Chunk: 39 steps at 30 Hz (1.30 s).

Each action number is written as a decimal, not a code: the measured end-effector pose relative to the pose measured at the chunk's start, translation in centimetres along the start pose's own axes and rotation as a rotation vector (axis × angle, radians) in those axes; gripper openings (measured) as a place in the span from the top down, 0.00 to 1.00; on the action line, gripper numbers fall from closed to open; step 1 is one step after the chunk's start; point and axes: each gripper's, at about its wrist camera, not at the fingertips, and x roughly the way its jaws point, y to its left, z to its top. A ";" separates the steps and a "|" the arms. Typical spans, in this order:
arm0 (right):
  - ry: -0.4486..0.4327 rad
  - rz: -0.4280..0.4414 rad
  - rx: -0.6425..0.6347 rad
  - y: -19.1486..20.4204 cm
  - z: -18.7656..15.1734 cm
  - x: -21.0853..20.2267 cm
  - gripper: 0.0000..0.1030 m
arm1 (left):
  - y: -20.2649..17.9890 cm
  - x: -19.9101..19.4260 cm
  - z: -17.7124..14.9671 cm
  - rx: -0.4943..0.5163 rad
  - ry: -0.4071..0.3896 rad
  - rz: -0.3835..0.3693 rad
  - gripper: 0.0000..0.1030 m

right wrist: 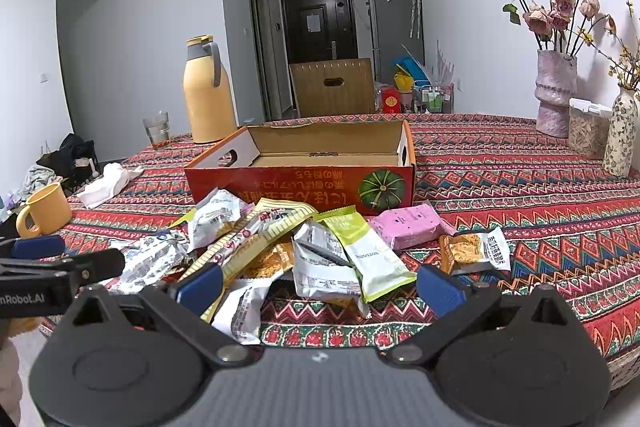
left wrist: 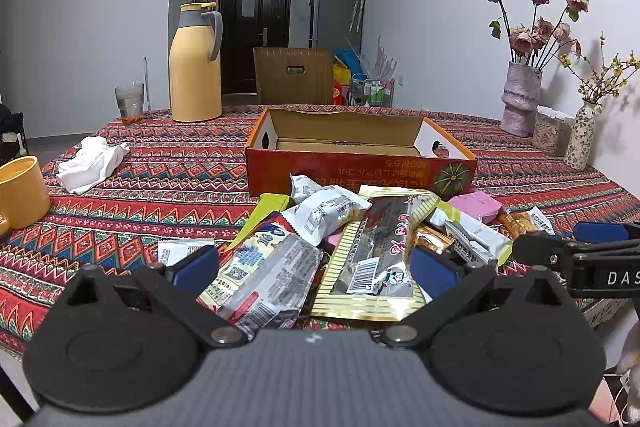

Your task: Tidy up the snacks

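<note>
1. A heap of snack packets [left wrist: 360, 239] lies on the patterned tablecloth [left wrist: 160, 179], just in front of an open orange cardboard box [left wrist: 360, 163] whose inside looks empty
2. The left gripper [left wrist: 314, 273] hovers at the near edge of the heap with its blue pads spread wide and holding nothing; a gold-bordered packet [left wrist: 376, 259] and a silver printed packet [left wrist: 264, 275] lie between and just beyond its fingers
3. The right gripper [right wrist: 318, 287] is likewise wide open and empty, low over the right part of the heap; a green-and-white packet [right wrist: 368, 251] and a white packet [right wrist: 324, 271] lie between its fingers
4. A pink packet [right wrist: 408, 223] lies further ahead, near the box front, and an orange cracker packet [right wrist: 472, 247] sits just beyond the right finger
5. Each gripper shows at the edge of the other's view, side by side
</note>
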 end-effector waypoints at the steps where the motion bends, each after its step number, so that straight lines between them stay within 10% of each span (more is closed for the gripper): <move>1: 0.001 0.000 0.001 -0.1 0.0 0.1 0.00 | 0.0 0.1 0.0 -0.003 0.001 -0.001 0.00; 18: -0.008 -0.041 0.028 -2.3 -0.7 1.8 0.00 | 1.6 1.9 -0.6 -0.050 -0.018 0.012 0.00; 39: 0.023 -0.288 0.020 -10.7 0.9 9.7 0.07 | 2.5 6.7 0.7 -0.074 0.036 0.055 0.00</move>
